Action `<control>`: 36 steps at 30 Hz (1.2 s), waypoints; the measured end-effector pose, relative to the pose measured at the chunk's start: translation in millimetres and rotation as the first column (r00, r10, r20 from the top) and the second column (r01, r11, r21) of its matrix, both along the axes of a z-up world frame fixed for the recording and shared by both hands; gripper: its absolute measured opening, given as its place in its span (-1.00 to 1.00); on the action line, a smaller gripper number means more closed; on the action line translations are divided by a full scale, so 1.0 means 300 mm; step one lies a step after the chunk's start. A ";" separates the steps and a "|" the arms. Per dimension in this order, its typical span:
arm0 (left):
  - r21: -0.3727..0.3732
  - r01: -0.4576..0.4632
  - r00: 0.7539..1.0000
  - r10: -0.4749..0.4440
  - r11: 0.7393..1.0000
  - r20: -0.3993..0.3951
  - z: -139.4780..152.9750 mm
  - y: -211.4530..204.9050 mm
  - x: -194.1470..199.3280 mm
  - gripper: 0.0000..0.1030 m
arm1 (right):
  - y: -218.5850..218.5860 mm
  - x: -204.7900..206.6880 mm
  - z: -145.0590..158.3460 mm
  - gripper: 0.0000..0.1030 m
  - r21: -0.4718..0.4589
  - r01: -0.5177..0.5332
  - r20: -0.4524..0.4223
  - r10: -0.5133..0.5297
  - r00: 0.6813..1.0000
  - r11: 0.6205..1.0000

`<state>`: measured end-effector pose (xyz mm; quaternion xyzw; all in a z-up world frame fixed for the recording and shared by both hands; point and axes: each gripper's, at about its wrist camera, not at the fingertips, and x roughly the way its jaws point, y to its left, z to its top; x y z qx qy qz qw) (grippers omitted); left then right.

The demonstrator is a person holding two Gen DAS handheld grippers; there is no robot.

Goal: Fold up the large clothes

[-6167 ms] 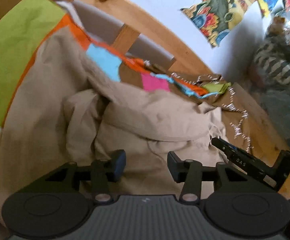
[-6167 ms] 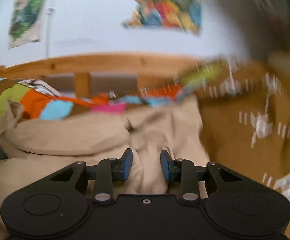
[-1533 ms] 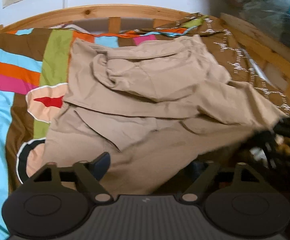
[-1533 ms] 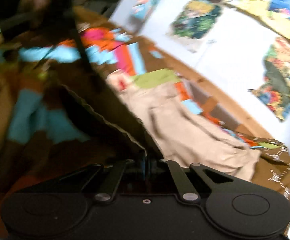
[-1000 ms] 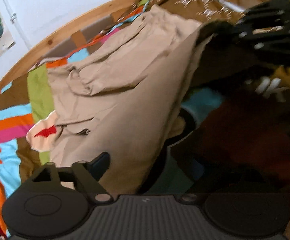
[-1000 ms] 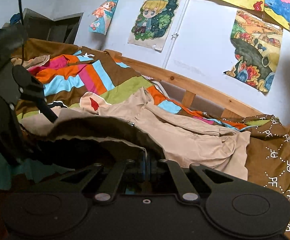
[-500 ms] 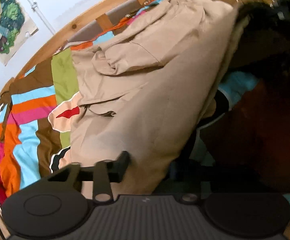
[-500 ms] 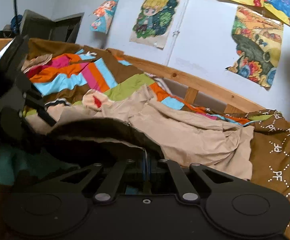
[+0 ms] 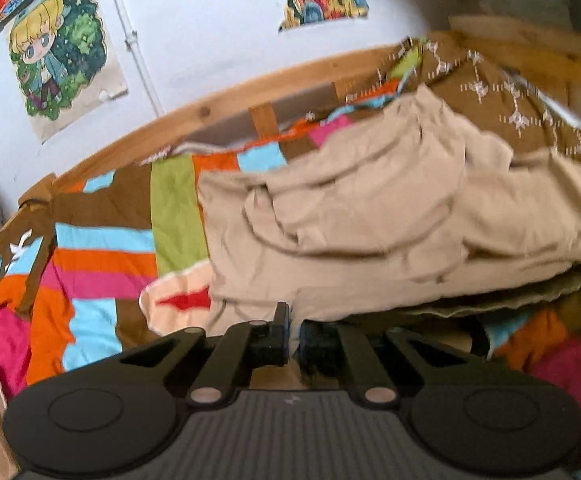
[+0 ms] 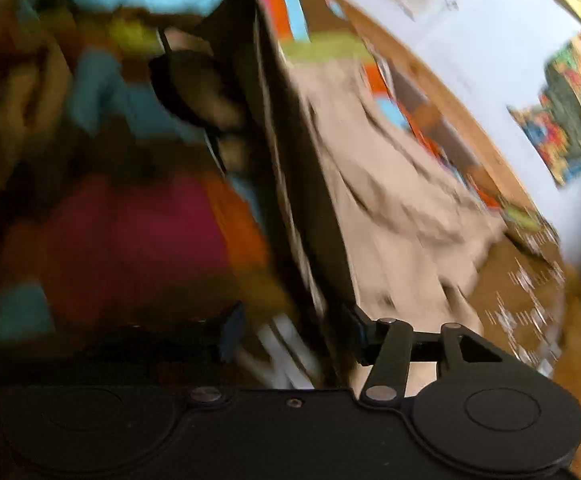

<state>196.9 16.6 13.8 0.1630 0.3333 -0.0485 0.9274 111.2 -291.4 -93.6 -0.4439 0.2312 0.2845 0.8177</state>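
Garment: beige garment [image 9: 370, 216], centre and right of the left view, rumpled on the striped bedspread [image 9: 98, 248].
Handling: likely light, limp, best taken at hem corners.
Left gripper [image 9: 294, 340]: nearly closed on the near hem.
Right gripper [image 10: 290, 332]: fingers spread, fabric edge between.
Unclear: garment type; right view blurred.

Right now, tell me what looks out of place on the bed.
The beige garment lies bunched and creased across the striped bedspread, not flat. The left gripper pinches its near edge.
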 end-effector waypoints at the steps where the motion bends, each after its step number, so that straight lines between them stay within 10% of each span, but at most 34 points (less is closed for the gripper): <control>1: -0.006 0.004 1.000 -0.004 1.000 0.004 0.012 0.002 0.011 -0.91 | -0.013 0.006 -0.017 0.03 -0.040 0.030 0.010 -0.029 1.000 0.999; 19: -0.013 -0.017 1.000 0.016 1.000 -0.008 0.009 0.018 -0.007 -0.91 | -0.148 0.078 -0.098 0.02 -0.230 0.168 0.138 -0.138 0.981 0.959; 24: 0.016 -0.008 1.000 0.008 1.000 -0.015 -0.037 0.028 -0.059 -0.87 | -0.164 0.089 -0.162 -0.86 -0.266 0.172 0.213 -0.116 0.970 0.949; 36: -0.022 0.064 0.998 -0.064 0.998 0.013 -0.008 0.125 -0.302 -0.97 | -0.182 -0.020 0.107 -0.98 -0.095 0.193 0.256 -0.163 0.953 0.977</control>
